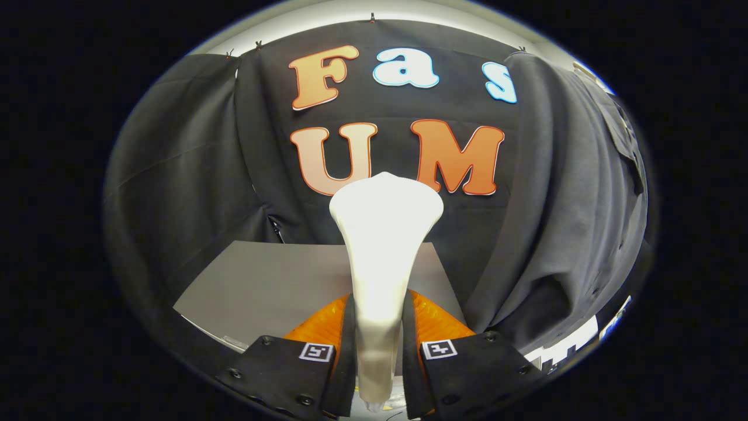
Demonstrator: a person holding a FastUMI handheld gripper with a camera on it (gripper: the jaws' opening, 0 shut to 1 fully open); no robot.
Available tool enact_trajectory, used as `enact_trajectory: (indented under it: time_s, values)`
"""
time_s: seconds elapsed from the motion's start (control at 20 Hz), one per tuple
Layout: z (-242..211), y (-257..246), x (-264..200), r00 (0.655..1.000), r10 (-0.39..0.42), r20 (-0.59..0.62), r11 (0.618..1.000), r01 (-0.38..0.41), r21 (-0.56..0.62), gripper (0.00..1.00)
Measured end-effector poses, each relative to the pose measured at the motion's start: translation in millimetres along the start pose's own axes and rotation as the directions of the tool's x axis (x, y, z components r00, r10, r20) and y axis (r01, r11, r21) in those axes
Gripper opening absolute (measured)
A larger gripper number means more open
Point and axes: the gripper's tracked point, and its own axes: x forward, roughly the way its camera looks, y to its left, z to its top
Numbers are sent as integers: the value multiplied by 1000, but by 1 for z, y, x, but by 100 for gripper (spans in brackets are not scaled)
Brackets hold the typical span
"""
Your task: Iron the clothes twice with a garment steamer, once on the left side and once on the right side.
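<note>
The garment steamer [383,257] is white and stands upright between the two fingers of the gripper [378,345]. Its narrow handle part goes down between the fingers, and its wide head opens above them like a fan, with a rounded top edge. Both fingers press on the handle, one on each side, so the gripper is clamped on the steamer and carries it. The inner side of each finger touches the white body with no gap that I can see. On each finger, near the steamer, there is a small square marker [316,352] with a black and white pattern.

Beyond the steamer, behind its lower part, lies a grey table [263,286] with a flat, bare top. The steamer hides the middle of the table's far edge. The head of the steamer is above the level of the table top in the view and stands in front of the black cloth wall [175,175] of the booth.

To the right of the steamer hangs a dark grey garment [567,222]. It falls in long soft folds, and its lower edge comes down close to the right finger. The steamer head is apart from the garment and does not touch it; the right corner of the table shows between them.
</note>
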Motion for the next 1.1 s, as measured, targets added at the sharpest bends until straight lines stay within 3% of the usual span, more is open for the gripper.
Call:
enact_trajectory:
  time_s: [0.4, 0.7, 1.1]
  values:
    - [45, -24, -75, 990, 5, 139, 1000, -5, -6, 41]
    - [73, -78, -134, 975, -28, 220, 1000, 25, 14, 41]
    - [86, -175, -171, 957, -109, 269, 993, 95, 63, 41]
